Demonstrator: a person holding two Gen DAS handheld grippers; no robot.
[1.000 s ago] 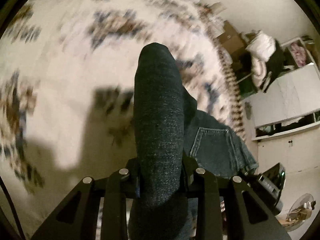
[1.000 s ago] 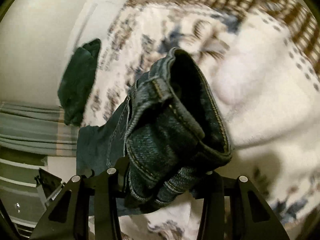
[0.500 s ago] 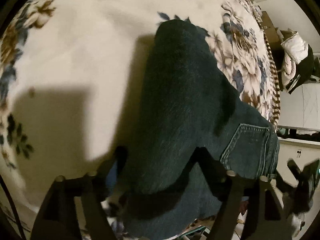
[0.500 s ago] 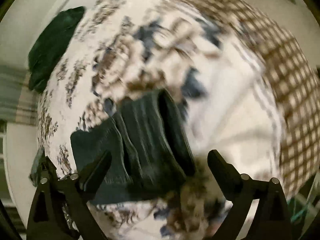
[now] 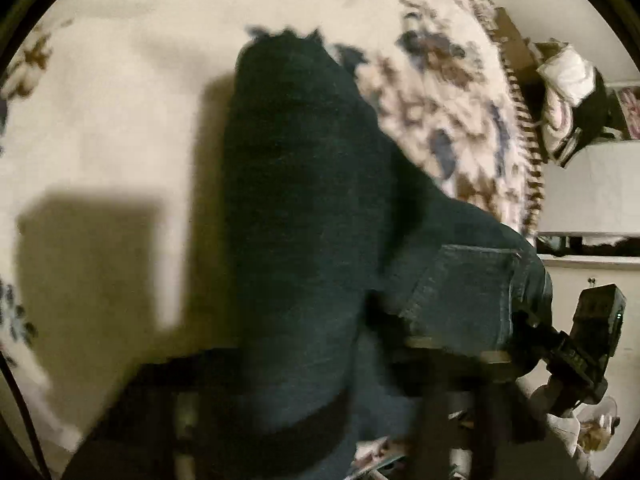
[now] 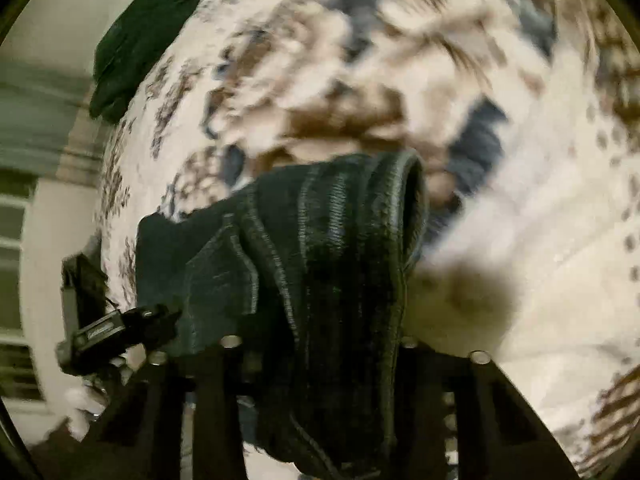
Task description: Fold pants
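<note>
Dark blue jeans (image 5: pixel 304 184) lie bunched on a floral bedspread (image 5: pixel 100 120), back pocket (image 5: pixel 472 292) facing up at the right. My left gripper (image 5: pixel 296 380) is closing, and a thick folded leg sits between its blurred fingers, which press on it. In the right wrist view the jeans' stitched waistband end (image 6: pixel 340 220) rises between the fingers of my right gripper (image 6: pixel 320 344), which is closing and pinches the denim. Each view shows the other gripper at the jeans' far side: the right one (image 5: pixel 580 340) and the left one (image 6: pixel 104 328).
The bedspread (image 6: pixel 520 240) has a checked brown border at its edge. A dark green cloth (image 6: pixel 148 32) lies at the bed's far corner. Beside the bed stand a white cabinet (image 5: pixel 592 192) and a pile of clothes (image 5: pixel 568 80).
A second ago both grippers held the jeans raised. Half a second ago both stood wide open with the jeans down on the bed. Now both have closed on the denim again.
</note>
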